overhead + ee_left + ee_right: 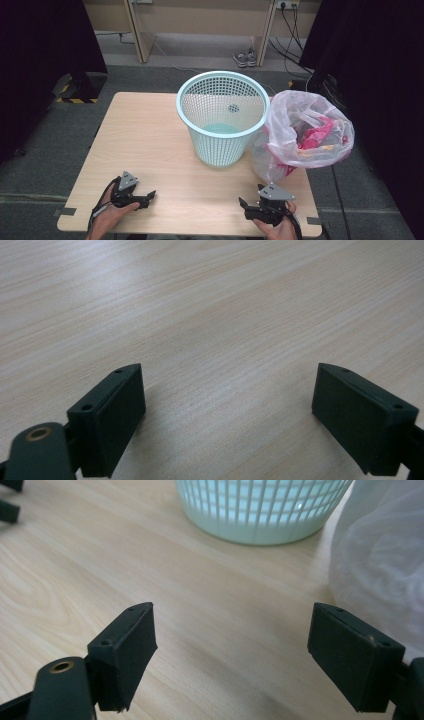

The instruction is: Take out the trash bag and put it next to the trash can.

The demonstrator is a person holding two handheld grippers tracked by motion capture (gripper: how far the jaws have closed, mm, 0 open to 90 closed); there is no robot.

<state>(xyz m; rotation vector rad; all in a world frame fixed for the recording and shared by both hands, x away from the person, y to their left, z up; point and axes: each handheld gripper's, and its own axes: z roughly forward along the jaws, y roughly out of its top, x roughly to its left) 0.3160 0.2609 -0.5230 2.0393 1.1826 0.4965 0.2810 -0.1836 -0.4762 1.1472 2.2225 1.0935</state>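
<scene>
Left gripper (pixel 142 198) and right gripper (pixel 250 210) rest low on the near surface (pixel 150 145), fingers spread wide, empty; beyond the right sits the filled plastic bag (pixel 305 135), touching the mint basket (pixel 222 117); best approach: pinch bunched film near the rim, not contents.

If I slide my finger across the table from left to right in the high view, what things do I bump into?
Left gripper → mint-green mesh basket → right gripper → clear plastic bag with pink stuff inside, touching the basket's side.
</scene>
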